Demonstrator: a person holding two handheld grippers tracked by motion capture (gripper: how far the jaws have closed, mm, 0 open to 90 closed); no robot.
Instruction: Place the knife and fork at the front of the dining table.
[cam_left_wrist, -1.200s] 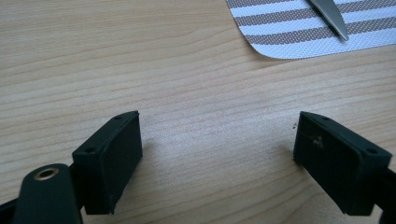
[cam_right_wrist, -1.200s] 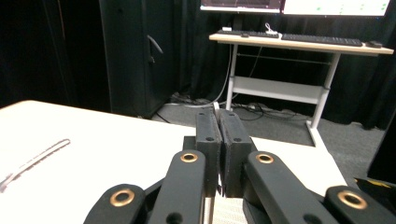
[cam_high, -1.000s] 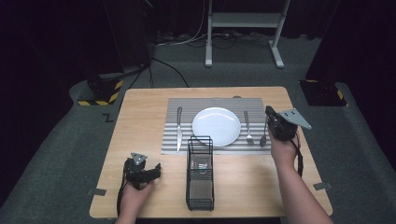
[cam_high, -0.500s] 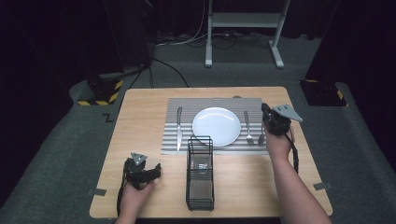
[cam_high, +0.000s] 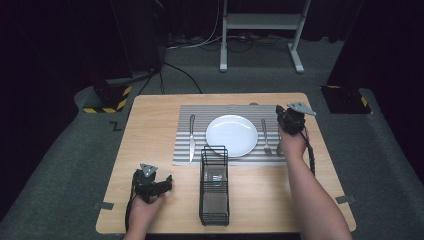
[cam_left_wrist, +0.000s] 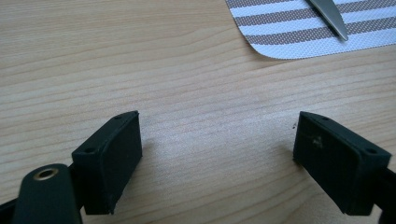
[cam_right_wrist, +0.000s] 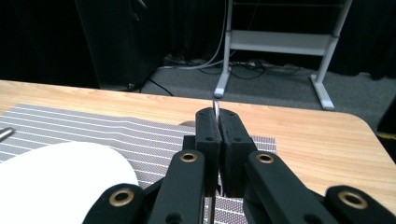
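1. Two black jaws of the right gripper (cam_right_wrist: 217, 116) are pressed together on a thin metal utensil (cam_right_wrist: 215, 106), most likely a spoon; its handle end sticks up just past their tips, and the shaft runs down between them.
2. Right gripper (cam_high: 289, 120) hangs over the right edge of the striped placemat (cam_high: 200, 112), just beside the fork (cam_high: 266, 136).
3. White plate (cam_high: 232, 135) lies at the mat's centre, a knife (cam_high: 192, 137) to its left.
4. Wire basket (cam_high: 214, 186) stands on the wooden table (cam_high: 150, 125) in front of the plate.
5. Left gripper (cam_left_wrist: 217, 149) rests low over bare wood, jaws spread wide and empty.
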